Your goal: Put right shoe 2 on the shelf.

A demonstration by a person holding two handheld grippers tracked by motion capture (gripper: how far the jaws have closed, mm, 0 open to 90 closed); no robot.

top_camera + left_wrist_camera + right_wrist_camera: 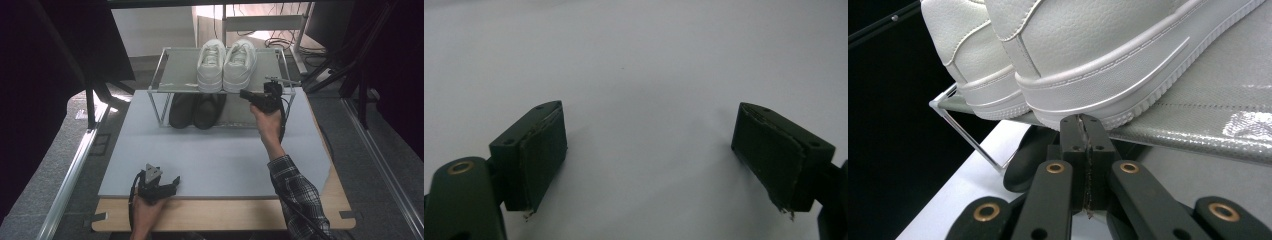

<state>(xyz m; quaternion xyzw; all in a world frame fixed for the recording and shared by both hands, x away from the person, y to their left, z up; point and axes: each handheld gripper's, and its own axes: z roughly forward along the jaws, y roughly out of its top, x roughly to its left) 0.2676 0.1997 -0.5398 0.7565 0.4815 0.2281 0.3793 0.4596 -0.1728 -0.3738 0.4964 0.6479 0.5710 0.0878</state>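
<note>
A pair of white sneakers stands side by side on the top shelf of a wire shoe rack, heels toward me. A pair of black shoes sits on the lower shelf. My right gripper is held at the shelf's front edge, just right of the right sneaker's heel. In the right gripper view my right gripper is shut with nothing between the pads, tips right at the sole of the nearer white sneaker. My left gripper rests low at the near left, and the left gripper is open over the grey mat.
The rack stands at the far end of a grey mat on a wooden table. The shelf's mesh surface runs off to the right of the sneakers. A black shoe shows below the shelf. Dark stands and cables surround the table.
</note>
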